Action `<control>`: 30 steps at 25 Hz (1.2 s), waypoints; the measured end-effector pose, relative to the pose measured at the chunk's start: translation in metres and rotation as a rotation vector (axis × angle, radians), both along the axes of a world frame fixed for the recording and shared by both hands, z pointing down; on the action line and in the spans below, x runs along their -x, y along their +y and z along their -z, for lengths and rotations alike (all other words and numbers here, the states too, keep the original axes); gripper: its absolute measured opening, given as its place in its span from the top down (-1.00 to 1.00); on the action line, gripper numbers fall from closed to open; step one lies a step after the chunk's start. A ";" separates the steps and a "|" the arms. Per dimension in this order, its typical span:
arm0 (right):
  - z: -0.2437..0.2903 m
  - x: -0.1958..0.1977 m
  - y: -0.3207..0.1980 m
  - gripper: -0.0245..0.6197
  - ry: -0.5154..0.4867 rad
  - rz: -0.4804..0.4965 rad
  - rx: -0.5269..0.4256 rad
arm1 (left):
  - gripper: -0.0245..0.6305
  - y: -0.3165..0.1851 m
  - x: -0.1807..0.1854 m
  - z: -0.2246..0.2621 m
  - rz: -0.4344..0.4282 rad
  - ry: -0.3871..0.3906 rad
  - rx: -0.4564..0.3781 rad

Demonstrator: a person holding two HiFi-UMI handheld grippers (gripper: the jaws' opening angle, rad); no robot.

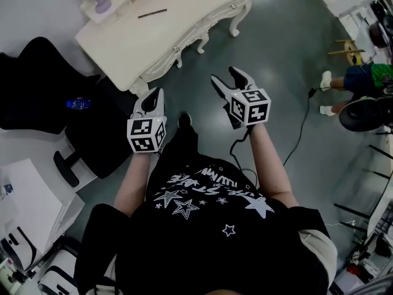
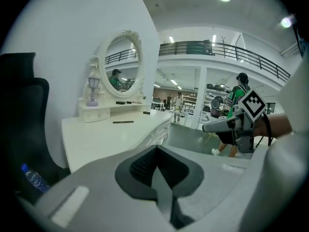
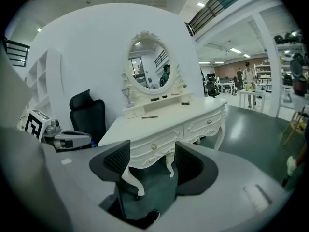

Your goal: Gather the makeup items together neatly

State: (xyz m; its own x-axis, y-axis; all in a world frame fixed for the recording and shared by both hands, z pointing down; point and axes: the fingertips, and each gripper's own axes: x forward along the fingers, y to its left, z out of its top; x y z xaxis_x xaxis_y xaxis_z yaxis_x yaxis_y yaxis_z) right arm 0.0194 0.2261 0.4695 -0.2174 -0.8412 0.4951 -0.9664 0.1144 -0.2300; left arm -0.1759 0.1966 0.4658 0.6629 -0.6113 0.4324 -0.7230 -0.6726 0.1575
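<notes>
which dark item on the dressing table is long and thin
The pencil-like stick lying alone on the dressing table; the others are short blocks near the mirror.

The person wears a black short-sleeved T-shirt (image 1: 209,196) printed with white stars and lettering and a dark shoe (image 1: 184,120), while the left gripper (image 1: 155,96) and right gripper (image 1: 226,76) are pale grey with dark ribbed pads (image 3: 117,161) and a black-and-white marker cube (image 1: 146,136) each.

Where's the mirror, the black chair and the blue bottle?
mirror (image 3: 148,65): right gripper view, middle of the oval glass.
black chair (image 3: 88,114): right gripper view, on its backrest.
blue bottle (image 1: 78,104): head view, on its blue middle.
</notes>
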 end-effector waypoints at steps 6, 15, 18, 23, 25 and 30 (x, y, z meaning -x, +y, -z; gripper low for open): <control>-0.004 -0.011 -0.099 -0.05 -0.003 0.024 0.026 | 0.92 -0.091 -0.010 -0.005 0.023 0.001 0.020; 0.005 0.010 -0.194 -0.06 0.044 0.114 0.027 | 0.92 -0.168 0.013 -0.009 0.114 -0.005 0.027; 0.005 0.015 -0.212 -0.06 0.064 0.150 0.031 | 0.92 -0.177 0.020 -0.010 0.149 -0.001 0.033; 0.001 0.027 -0.250 -0.05 0.074 0.246 0.028 | 0.92 -0.191 0.025 -0.014 0.226 -0.009 0.033; -0.004 0.031 -0.268 -0.05 0.075 0.300 0.032 | 0.92 -0.198 0.025 -0.013 0.270 -0.012 0.027; -0.014 0.049 -0.311 -0.05 0.085 0.472 0.051 | 0.92 -0.212 0.032 -0.011 0.425 -0.035 0.022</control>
State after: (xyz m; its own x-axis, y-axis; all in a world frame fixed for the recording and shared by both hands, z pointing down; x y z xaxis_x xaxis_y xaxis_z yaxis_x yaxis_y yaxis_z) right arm -0.0298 -0.0850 0.4840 -0.5261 -0.6348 0.5659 -0.8275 0.5355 -0.1687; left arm -0.2081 -0.0157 0.4768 0.3383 -0.8175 0.4660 -0.9405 -0.3102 0.1386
